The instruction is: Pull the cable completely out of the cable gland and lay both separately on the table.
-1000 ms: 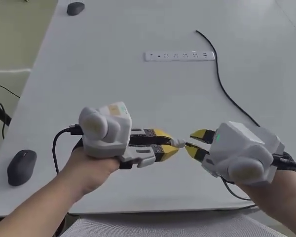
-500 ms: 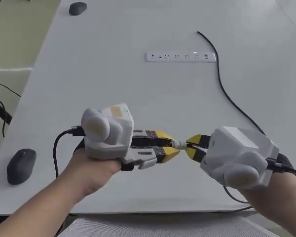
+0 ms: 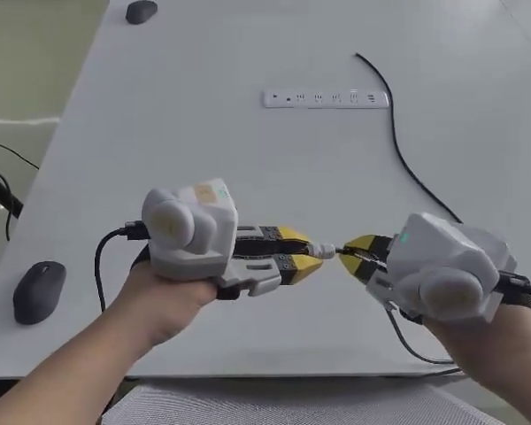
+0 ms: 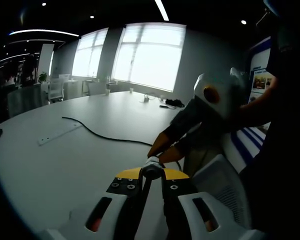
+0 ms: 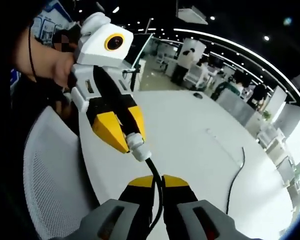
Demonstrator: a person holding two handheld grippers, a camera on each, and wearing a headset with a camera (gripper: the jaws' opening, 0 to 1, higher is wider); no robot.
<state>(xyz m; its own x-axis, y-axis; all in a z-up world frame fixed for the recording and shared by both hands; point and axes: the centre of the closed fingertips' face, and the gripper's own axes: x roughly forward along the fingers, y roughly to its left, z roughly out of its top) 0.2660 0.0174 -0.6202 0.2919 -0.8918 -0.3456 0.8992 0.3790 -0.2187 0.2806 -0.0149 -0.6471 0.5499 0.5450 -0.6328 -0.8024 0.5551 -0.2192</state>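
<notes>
Left tool (image 3: 303, 257): pinched the cable gland (image 3: 322, 252).
Right tool (image 3: 356, 254): pinched the cable (image 5: 155, 176), just beside the cable gland.
Place: above the near edge of the bench (image 3: 248, 159).
Line: cable ran straight from cable gland into right tool.

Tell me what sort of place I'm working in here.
Most likely an open-plan office or meeting room: a long white table with a power strip and a computer mouse on it, tall windows beyond, and a mesh office chair at the table's edge.
</notes>
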